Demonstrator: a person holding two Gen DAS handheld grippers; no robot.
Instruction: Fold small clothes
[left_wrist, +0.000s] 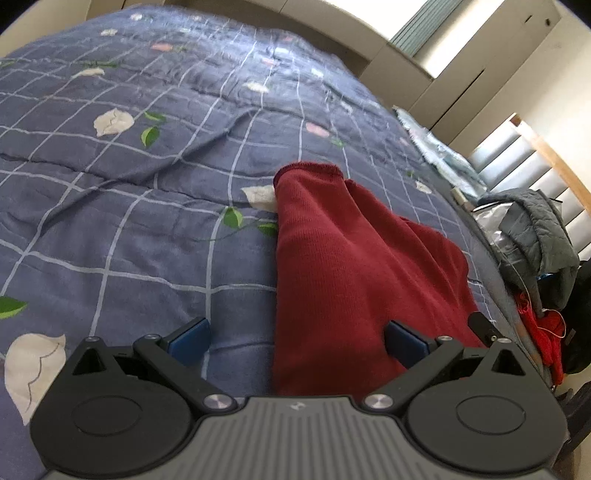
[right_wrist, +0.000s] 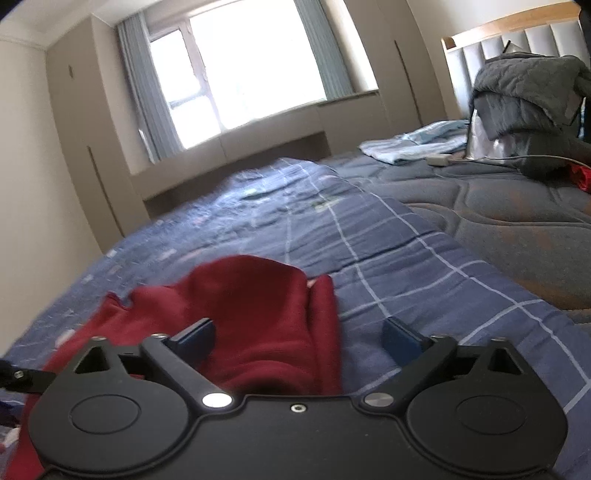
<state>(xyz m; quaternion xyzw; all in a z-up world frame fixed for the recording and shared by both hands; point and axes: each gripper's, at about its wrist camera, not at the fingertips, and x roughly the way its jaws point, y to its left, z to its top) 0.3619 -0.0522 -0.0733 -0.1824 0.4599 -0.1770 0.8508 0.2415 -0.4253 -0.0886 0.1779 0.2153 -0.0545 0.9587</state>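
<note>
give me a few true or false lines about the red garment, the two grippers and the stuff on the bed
1. The dark red knit garment lies on a blue checked quilt with a leaf print. True.
2. The left gripper is clamped shut on the garment. False: its jaws stand wide apart and grip nothing.
3. The right gripper is open, with red cloth lying between its fingers but not pinched. True.
4. A grey padded jacket sits heaped near the headboard. True.
5. The curtains at the window are drawn fully closed. False: they hang at the sides and daylight comes in.
6. The garment is green. False: it is dark red.
</note>
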